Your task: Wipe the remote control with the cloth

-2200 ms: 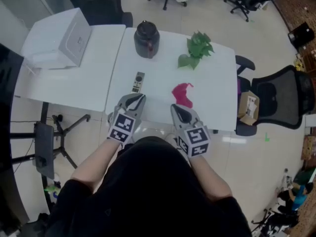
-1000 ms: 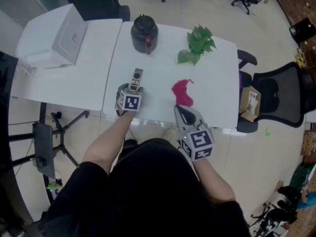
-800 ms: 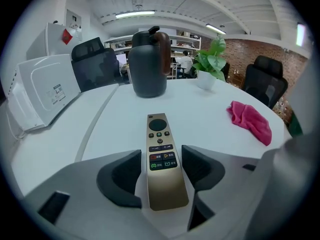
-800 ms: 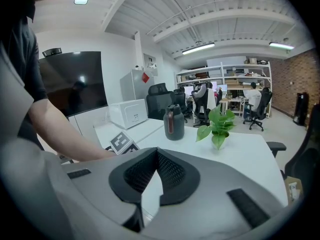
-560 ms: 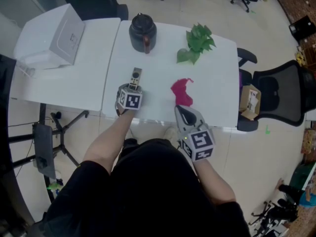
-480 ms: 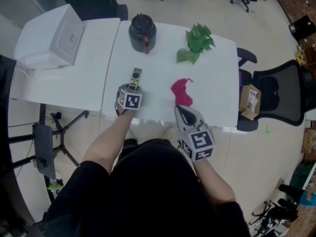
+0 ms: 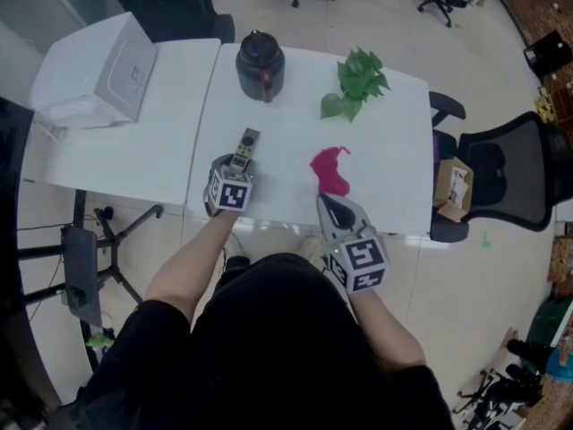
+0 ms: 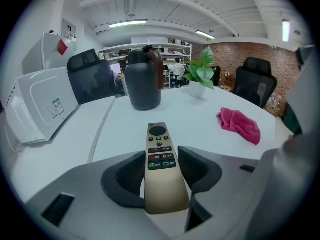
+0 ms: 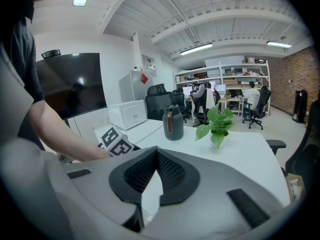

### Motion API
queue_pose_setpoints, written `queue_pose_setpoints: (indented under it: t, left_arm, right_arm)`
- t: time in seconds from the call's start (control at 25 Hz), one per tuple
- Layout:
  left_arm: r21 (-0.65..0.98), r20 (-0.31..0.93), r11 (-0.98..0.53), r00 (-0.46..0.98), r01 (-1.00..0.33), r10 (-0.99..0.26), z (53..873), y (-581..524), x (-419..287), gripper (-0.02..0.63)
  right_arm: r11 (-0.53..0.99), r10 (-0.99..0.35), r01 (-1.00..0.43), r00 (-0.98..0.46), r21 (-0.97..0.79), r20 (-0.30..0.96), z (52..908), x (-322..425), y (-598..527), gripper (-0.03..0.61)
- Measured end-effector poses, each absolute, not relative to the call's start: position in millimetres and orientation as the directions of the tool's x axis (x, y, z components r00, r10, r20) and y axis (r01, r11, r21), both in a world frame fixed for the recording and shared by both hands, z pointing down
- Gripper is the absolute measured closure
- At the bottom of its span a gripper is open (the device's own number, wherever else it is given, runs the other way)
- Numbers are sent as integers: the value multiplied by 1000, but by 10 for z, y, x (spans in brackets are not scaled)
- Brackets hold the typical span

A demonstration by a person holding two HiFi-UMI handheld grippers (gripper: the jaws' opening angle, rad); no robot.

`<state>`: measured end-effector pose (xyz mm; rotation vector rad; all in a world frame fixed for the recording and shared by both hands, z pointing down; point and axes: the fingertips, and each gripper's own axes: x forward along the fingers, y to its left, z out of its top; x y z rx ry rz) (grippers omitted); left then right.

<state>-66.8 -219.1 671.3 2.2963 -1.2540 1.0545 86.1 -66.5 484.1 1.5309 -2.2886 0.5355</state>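
We find the left gripper [image 8: 161,170] clamped on the near end of the remote control [image 8: 158,143]. The remote's long axis runs straight out from the jaws over the table [image 7: 295,106]. The right gripper [image 7: 329,202] is closed and empty. The cloth [image 7: 331,170] lies directly ahead of it, to the right of the remote and apart from it.

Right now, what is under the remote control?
The white table shows beneath the remote control's far end. Its near end sits clamped between the left gripper's pads, hiding whether that end touches the table.
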Motion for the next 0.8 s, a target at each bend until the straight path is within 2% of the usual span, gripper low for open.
queue_pose_setpoints:
  t: [0.32,0.8]
  left_arm:
    - [-64,600,-639,482,-766,-638,6004,-2008,-508,405]
    - [-118,403,-751,660,-649,-634,4743,-1458,-165,405]
  right_arm:
    - [320,-801,-941,-331,-111,498,5036,1018,-741,569]
    - [234,-775,-971,-219,-53,592,5596,1494,-1090,568]
